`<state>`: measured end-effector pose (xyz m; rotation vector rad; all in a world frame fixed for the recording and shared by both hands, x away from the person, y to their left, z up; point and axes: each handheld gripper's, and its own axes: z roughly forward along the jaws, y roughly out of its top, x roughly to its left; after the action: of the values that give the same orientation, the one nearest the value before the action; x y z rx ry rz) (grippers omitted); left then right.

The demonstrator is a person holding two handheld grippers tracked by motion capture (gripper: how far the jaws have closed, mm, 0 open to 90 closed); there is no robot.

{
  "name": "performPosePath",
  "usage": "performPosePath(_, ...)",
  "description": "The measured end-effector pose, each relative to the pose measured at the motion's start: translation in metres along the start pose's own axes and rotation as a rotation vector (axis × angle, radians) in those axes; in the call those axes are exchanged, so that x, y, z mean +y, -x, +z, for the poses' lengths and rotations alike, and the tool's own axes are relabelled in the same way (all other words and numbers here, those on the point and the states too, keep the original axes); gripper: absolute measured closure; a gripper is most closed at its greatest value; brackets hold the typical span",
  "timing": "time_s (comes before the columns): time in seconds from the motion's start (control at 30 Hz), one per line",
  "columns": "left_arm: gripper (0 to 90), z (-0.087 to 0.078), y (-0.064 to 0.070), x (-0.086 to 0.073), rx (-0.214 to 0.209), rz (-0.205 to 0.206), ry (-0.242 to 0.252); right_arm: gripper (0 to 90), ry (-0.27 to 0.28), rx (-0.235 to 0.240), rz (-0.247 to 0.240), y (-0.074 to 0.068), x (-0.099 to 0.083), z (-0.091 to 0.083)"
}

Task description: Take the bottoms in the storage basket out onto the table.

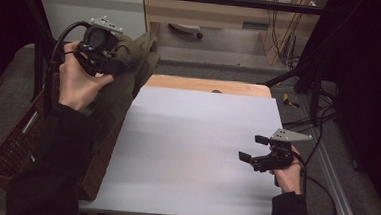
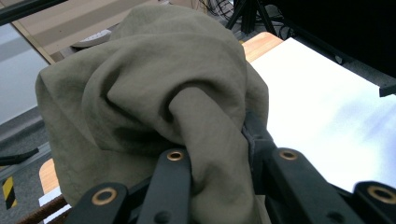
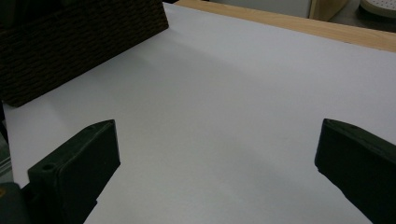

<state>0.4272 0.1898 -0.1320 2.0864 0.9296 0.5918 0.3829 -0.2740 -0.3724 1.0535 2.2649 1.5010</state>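
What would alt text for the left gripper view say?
The left gripper has its black jaws shut on a fold of olive cloth, which bunches up above them. A white table with a wooden edge lies behind to the right.

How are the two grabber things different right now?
The left gripper is shut on the green cloth, while the right gripper is open and holds nothing. The left gripper is lifted above the wicker basket; the right gripper sits low over the white table sheet. Both have black jaws, and a hand holds each.
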Motion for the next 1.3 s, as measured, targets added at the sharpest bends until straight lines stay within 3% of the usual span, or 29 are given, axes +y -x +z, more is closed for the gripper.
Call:
performPosePath(0.6, 76.3, 0.006, 0.009, 0.006, -0.012, 0.015, 0.001, 0.6, -0.004, 0.000, 0.001, 0.000, 0.000, 0.001)
performPosePath(0.87, 76.4, 0.002, 0.020, 0.017, -0.035, 0.034, 0.021, 0.6, -0.001, 0.001, 0.000, 0.000, 0.000, 0.000)
performPosePath(1.3, 76.5, 0.016, 0.030, 0.023, -0.058, 0.035, 0.019, 0.6, 0.004, 0.005, 0.003, 0.000, 0.000, -0.001)
